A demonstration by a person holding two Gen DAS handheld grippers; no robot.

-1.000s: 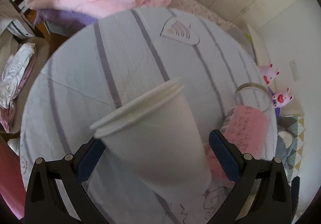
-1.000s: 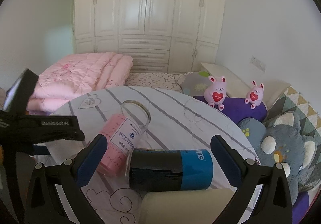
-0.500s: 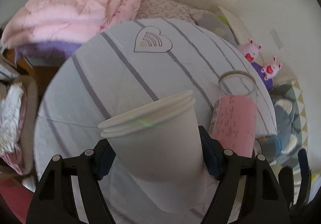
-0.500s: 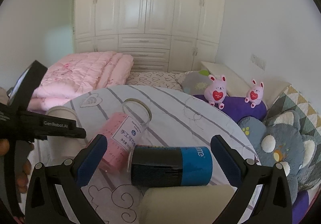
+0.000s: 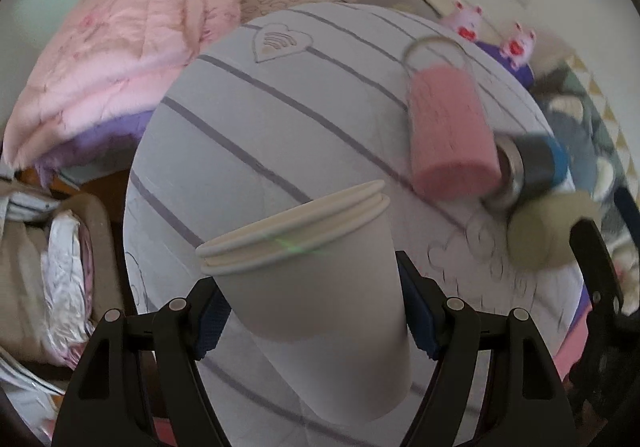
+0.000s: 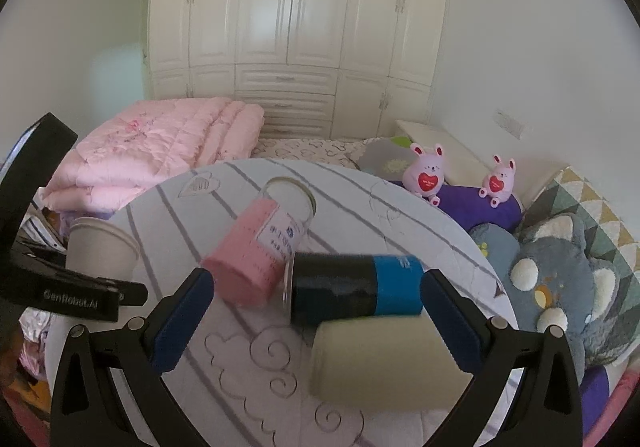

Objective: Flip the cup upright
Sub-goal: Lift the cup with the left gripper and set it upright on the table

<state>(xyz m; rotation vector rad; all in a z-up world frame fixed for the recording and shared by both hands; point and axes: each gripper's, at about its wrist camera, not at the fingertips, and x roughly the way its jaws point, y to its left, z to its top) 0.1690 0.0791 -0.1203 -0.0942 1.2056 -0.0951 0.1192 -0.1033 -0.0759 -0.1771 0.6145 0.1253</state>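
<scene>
My left gripper (image 5: pixel 314 317) is shut on a white paper cup (image 5: pixel 316 287), mouth up and tilted a little, at the near left of the round striped table (image 5: pixel 280 119). The cup also shows in the right wrist view (image 6: pixel 102 249), held by the left gripper. My right gripper (image 6: pixel 316 323) is open and empty, its jaws on either side of a black and blue cup (image 6: pixel 356 289) lying on its side and a cream cup (image 6: pixel 380 359) lying in front of it. A pink-sleeved glass cup (image 6: pixel 264 255) lies on its side to the left.
The pink cup (image 5: pixel 450 127), the black and blue cup (image 5: pixel 532 167) and the cream cup (image 5: pixel 548 231) lie together at the table's right. A folded pink quilt (image 6: pixel 160 151) lies behind the table, plush toys (image 6: pixel 428 175) and cushions at the right, a wardrobe (image 6: pixel 300 27) at the back.
My left gripper has closed on the white paper cup and turned it more upright, moving it left. My right gripper has come a little closer to the lying cups.
</scene>
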